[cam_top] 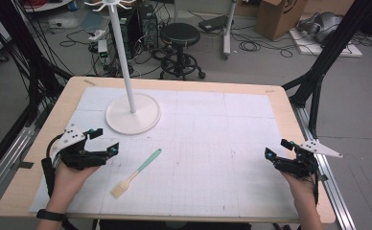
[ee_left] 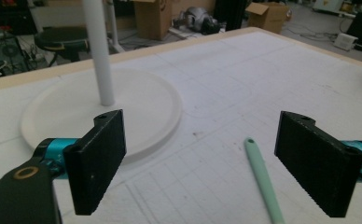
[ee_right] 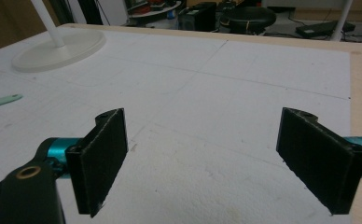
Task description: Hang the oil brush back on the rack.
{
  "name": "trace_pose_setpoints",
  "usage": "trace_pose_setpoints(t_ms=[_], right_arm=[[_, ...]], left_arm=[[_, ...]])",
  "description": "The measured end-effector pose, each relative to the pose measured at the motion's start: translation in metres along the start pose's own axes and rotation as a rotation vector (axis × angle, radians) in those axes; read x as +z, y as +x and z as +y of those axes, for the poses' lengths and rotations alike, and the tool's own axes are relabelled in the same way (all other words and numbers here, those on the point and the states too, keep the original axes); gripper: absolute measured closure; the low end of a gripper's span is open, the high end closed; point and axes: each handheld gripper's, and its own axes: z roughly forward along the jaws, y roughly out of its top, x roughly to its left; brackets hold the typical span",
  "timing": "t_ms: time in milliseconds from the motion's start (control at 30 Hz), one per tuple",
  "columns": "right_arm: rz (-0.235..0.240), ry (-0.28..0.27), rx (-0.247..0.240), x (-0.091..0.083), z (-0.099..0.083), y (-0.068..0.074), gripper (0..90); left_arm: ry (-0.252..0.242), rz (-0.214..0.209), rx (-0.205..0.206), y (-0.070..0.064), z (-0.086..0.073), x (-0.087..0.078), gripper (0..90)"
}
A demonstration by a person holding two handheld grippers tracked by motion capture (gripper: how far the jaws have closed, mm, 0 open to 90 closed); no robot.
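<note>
Green-handled brush (cam_top: 137,173) near left gripper (cam_top: 105,140) (apart, seemingly).

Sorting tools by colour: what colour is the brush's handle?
Mint green, the brush handle shows best in the left gripper view; its bristle end is pale tan.

The left gripper (cam_top: 104,140) and right gripper (cam_top: 276,148) are black frames with teal joints at the jaw roots. Each carries a grey three-cornered plate on top and two flat black ribbed jaws with a small hole at the tip. A brass-ringed screw shows at 8 o'clock. The left wrist wears a black band (cam_top: 50,215).
</note>
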Motion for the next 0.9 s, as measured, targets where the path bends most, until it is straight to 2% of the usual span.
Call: trace_pose_setpoints(t_ms=[200,333,533,733,900], right_arm=[[-0.002,-0.001,0.001,0.0,0.0,0.0,15.5],[-0.001,-0.003,0.007,-0.001,0.0,-0.001,15.5],[-0.003,-0.006,0.01,-0.001,0.0,-0.001,15.6],[-0.001,-0.003,0.004,0.0,0.0,-0.001,15.6],[-0.001,-0.005,0.007,-0.001,0.0,-0.001,15.6]], left_arm=[[0.04,0.008,0.008,-0.016,-0.005,0.007,17.4],[0.087,0.006,0.02,-0.026,-0.011,0.013,18.7],[0.144,-0.004,0.018,-0.032,-0.022,0.021,19.3],[0.197,0.017,0.031,-0.043,-0.033,0.028,23.1],[0.221,0.023,0.032,-0.048,-0.038,0.03,25.7]])
